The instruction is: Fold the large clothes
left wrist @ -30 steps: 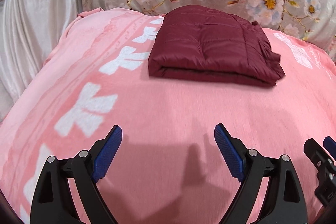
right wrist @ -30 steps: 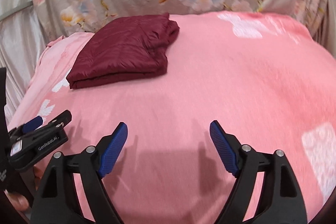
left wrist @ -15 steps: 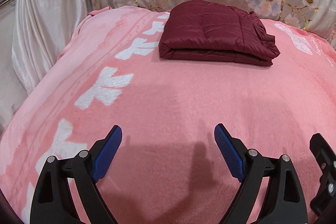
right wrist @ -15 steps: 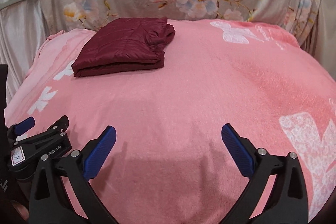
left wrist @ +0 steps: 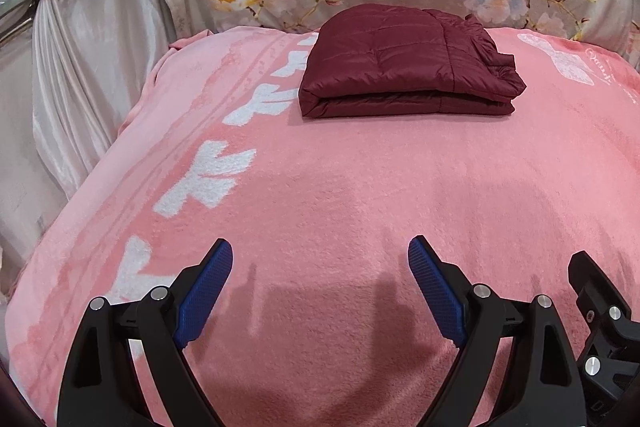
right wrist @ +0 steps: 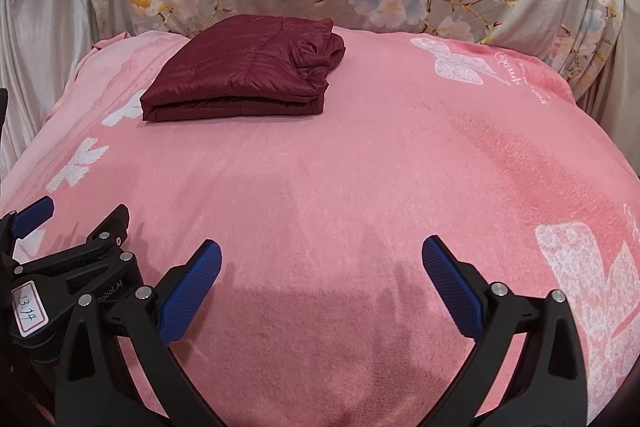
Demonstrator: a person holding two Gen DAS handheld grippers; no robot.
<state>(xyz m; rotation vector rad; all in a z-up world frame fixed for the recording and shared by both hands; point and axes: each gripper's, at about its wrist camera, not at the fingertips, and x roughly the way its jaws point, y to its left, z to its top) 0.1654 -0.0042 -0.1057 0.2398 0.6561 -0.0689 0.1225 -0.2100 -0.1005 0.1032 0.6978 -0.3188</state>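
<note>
Item: maroon jacket (left wrist: 408, 75), folded into a flat stack at 12 o'clock on the pink bed (left wrist: 360, 195), apparently finished; left gripper (left wrist: 320, 291) and right gripper (right wrist: 322, 291) wide, empty, well apart from it.

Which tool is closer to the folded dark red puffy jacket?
Left, slightly. The left tool faces the folded dark red puffy jacket almost straight ahead. From the right tool it lies ahead and leftward. Neither touches it.
</note>
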